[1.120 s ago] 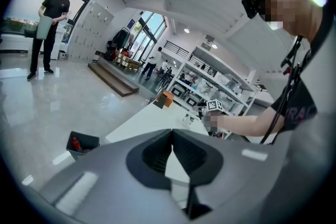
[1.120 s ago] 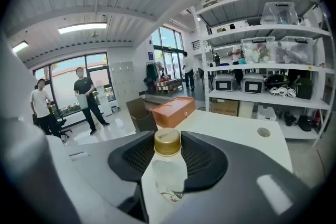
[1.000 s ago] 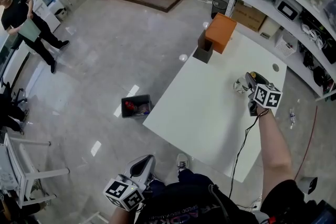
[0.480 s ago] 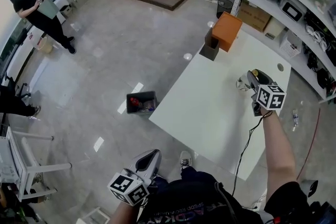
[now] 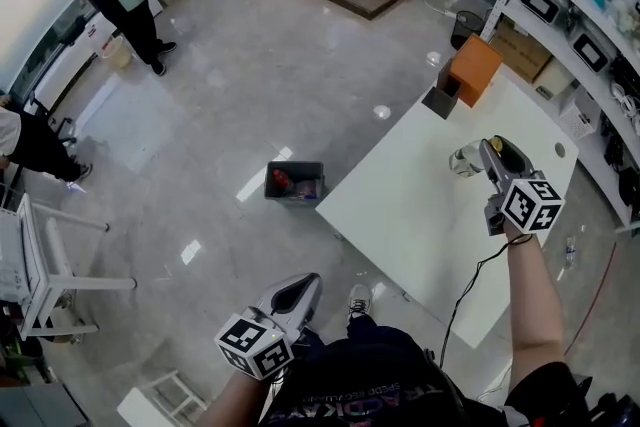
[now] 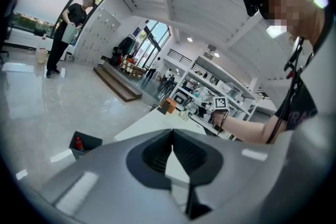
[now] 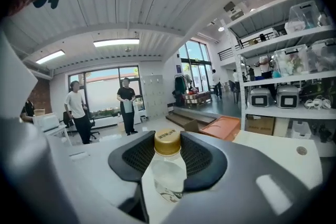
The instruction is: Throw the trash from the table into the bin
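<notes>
The right gripper [image 5: 480, 159] is closed on a clear plastic bottle [image 5: 461, 160] and holds it over the white bench [image 5: 400, 215], on the side of the bench where the shelves [image 5: 590, 25] stand. In the right gripper view the two pads press on the body of the bottle [image 7: 167, 174] from left and right. The long axis of the bottle runs along the jaws. Its gold cap [image 7: 167, 142] is at the far end and points forward, away from the camera. In the head view the bottle lies nearly level and sticks out of the gripper towards the left of the picture.

The left gripper [image 5: 298, 291] hangs low, close to the person's body and off the bench edge. In the left gripper view its jaws are together at the tips and nothing is between them [image 6: 171, 136].

The dark bin [image 5: 295, 183] stands on the floor just beside the bench's left edge, with something red inside. An orange box [image 5: 475, 70] stands on the far corner of the bench.
</notes>
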Motion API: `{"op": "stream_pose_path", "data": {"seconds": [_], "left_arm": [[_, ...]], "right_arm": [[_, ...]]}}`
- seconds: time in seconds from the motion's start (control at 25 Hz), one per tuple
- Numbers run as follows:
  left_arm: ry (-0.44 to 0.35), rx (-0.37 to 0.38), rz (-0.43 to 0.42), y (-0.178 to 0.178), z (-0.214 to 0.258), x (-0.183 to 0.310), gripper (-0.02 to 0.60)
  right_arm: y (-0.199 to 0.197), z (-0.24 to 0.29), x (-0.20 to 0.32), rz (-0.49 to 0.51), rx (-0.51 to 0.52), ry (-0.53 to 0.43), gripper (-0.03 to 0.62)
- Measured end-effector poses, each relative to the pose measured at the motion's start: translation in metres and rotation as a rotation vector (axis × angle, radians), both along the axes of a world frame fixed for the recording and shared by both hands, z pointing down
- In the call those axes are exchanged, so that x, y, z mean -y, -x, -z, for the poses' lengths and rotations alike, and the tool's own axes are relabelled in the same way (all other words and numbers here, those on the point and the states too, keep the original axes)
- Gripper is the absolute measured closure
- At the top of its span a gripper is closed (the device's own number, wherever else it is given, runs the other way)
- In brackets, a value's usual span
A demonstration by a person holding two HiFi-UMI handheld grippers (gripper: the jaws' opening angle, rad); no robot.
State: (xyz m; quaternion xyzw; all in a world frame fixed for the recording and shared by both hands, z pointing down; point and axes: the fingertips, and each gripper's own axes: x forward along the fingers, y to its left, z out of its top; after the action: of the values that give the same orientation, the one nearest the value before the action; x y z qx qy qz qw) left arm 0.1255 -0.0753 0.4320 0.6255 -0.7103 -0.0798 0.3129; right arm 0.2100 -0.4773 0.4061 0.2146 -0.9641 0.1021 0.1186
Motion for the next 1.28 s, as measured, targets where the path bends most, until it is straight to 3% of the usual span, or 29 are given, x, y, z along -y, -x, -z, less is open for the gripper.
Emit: {"op": "stream_pose_path", "data": {"seconds": [0.6,1.0,1.28], "left_arm": [[-0.050,0.019,0.110,0.067,0.017,-0.090,0.572],[-0.067,0.024,0.119,0.120,0.021,-0.170,0.572],[-0.075,0.012,0.121,0.152,0.013,-0.213,0.572]], "right_arm": [[0.117,0.068,-0.206,0.304,0.189,0.056,0.444],[0.173,0.063,-0.332,0.364,0.197,0.103,0.445],[0.198,0.048,-0.390,0.360,0.170,0.124,0.445]]}}
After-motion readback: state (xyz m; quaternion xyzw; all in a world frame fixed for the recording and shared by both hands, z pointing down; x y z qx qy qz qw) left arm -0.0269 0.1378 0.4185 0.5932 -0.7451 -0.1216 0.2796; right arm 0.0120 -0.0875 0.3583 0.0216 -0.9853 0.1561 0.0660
